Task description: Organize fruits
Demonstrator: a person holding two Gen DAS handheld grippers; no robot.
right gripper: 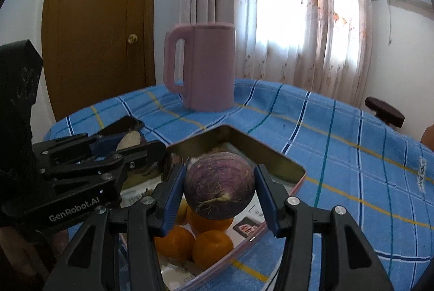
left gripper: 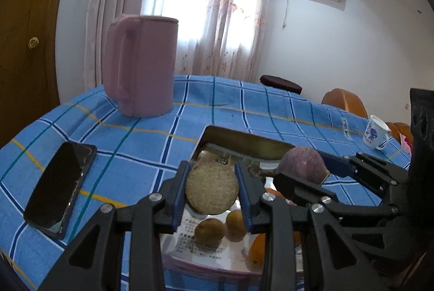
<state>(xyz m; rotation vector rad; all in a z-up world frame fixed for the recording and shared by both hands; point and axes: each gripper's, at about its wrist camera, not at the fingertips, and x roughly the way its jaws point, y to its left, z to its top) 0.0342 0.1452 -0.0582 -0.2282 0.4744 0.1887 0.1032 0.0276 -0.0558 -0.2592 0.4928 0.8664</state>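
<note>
My left tool (left gripper: 212, 189) grips a tan round fruit (left gripper: 212, 189), my right tool (right gripper: 220, 189) a purple fruit (right gripper: 220, 189), both above the metal tray (right gripper: 267, 152) holding oranges (right gripper: 211, 244).

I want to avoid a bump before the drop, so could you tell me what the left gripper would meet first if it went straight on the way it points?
Probably the far wall of the metal tin. The left gripper, shut on a round tan fruit, points forward and down over the open tin, though depth is uncertain.
</note>
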